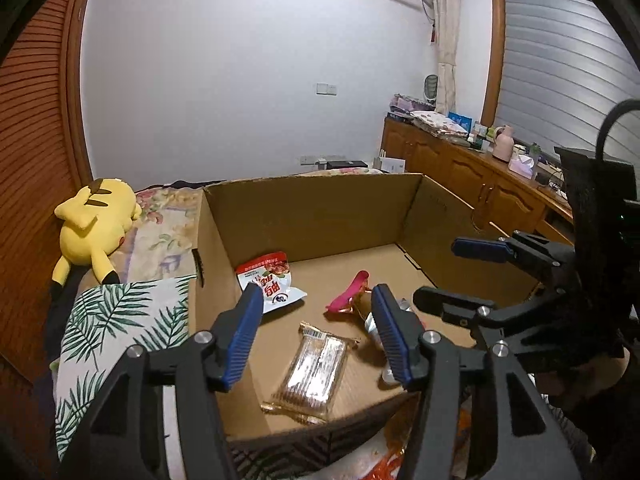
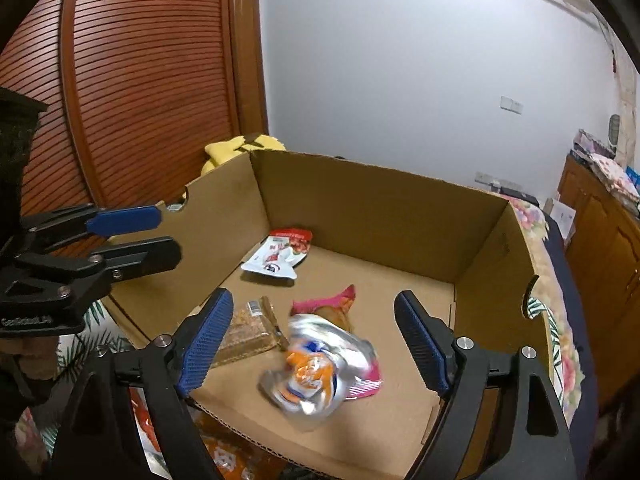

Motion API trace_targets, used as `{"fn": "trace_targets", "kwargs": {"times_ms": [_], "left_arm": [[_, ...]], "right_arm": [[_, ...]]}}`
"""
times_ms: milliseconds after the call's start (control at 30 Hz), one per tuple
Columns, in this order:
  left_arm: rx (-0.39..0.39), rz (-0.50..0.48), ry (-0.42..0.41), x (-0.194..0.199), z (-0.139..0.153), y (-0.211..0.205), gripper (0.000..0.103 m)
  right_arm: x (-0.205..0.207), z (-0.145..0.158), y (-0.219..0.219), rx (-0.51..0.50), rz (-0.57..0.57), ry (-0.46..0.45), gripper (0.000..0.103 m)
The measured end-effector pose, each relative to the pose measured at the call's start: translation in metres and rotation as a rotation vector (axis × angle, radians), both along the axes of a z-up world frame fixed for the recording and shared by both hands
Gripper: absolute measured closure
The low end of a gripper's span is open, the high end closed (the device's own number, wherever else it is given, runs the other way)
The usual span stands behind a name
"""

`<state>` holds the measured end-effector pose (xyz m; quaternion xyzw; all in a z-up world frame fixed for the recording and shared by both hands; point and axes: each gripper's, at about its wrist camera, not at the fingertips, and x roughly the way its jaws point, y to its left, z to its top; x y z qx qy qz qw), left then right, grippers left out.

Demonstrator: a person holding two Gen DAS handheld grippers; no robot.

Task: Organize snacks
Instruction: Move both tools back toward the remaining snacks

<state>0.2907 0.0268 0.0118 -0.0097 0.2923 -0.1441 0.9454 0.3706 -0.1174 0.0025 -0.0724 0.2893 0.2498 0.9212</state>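
Two handheld grippers, matte black frames, blue finger pads.

From my feed: left gripper [image 1: 316, 332] has black angular linkage arms, ribbed blue pads [image 1: 390, 330] on the inner finger faces, and round silver pivot pins at the joints. Right gripper [image 2: 316, 344] is the same build: black arms with triangular cut-outs, textured blue pads [image 2: 206, 342], silver pins on top. Seen side-on from the left camera, the right unit shows a rough-textured black housing, a looped black cable above it and small silver screws along the links. The right camera shows pale embossed lettering on the left unit's body; I can't read it.
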Motion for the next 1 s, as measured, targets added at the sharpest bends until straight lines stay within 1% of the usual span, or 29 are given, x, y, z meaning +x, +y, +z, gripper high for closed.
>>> {"fn": "trace_targets", "kwargs": {"times_ms": [233,433,567,667,767,867,1000], "left_arm": [[0.006,-0.002,-0.015,-0.03,0.013,0.004,0.046],[-0.017,-0.009,-0.004,-0.066,0.011,0.008,0.046],[-0.027,-0.016,0.003,-0.092,0.005,0.01,0.046],[-0.035,-0.016,0.016,-0.109,-0.001,0.011,0.045],[-0.029,-0.02,0.019,-0.126,-0.008,0.009,0.045],[-0.036,-0.023,0.028,-0.138,-0.016,0.008,0.045],[-0.045,-0.03,0.038,-0.149,-0.02,0.005,0.045]], "right_arm": [[-0.032,0.021,-0.011,0.068,-0.012,-0.033,0.018],[-0.072,0.029,-0.02,0.081,-0.024,-0.04,0.019],[-0.099,0.022,-0.023,0.066,-0.037,-0.026,0.02],[-0.12,0.011,-0.027,0.065,-0.048,-0.004,0.02],[-0.135,0.002,-0.031,0.068,-0.054,0.015,0.021],[-0.149,-0.008,-0.034,0.065,-0.067,0.038,0.022],[-0.164,-0.012,-0.039,0.059,-0.076,0.051,0.022]]}}
